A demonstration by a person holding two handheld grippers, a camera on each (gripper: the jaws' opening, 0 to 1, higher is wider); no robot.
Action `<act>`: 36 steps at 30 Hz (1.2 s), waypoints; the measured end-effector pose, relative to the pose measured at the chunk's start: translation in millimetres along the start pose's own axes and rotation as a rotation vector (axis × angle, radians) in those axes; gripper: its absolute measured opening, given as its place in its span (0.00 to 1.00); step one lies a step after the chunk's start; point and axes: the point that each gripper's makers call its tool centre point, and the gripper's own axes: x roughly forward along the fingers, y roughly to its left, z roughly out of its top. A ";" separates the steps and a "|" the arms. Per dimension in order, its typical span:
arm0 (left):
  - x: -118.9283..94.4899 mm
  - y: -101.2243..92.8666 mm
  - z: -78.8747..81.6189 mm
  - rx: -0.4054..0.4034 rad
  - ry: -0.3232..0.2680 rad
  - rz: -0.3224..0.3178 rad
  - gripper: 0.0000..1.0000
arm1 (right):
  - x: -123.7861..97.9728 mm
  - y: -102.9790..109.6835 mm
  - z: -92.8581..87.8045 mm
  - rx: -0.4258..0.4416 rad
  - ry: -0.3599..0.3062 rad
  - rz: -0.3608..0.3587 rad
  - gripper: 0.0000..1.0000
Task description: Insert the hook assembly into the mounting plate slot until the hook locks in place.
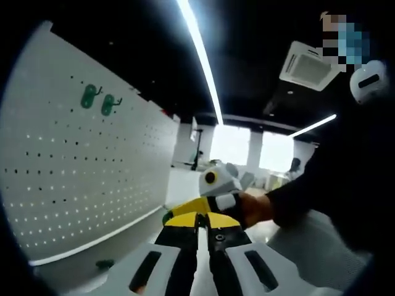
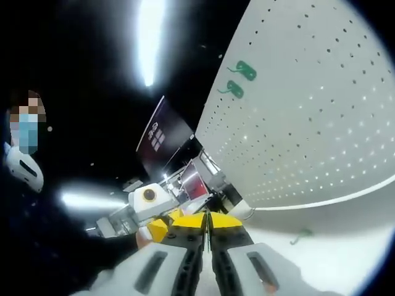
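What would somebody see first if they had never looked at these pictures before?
Probably the big white pegboard, which rises along the left of the left gripper view, with two green hooks already hanging side by side high up on it. Next, the bright strip light running across the dark ceiling. One more green hook lies loose on the white surface below the board, to the right of the right tool, whose jaws look closed.

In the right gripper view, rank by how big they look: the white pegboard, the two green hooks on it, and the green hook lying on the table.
1. White pegboard
2. The two mounted green hooks, alike
3. Loose green hook on the table, about the same size, and nearer, so unsure
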 end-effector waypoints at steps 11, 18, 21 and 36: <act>1.0 -0.4 -6.7 0.010 0.034 0.000 0.04 | 1.7 -0.6 -6.6 -0.064 0.050 -0.031 0.00; 0.9 -0.5 -4.5 -0.001 0.023 -0.004 0.04 | 1.5 2.5 0.2 -0.103 0.026 -0.016 0.00; 1.7 -1.5 -5.2 -0.005 0.025 -0.009 0.04 | 2.2 2.7 -0.6 -0.108 0.028 -0.013 0.00; 1.4 -8.7 2.9 -0.046 -0.020 -0.047 0.03 | 1.2 12.9 5.1 -0.111 -0.005 0.034 0.00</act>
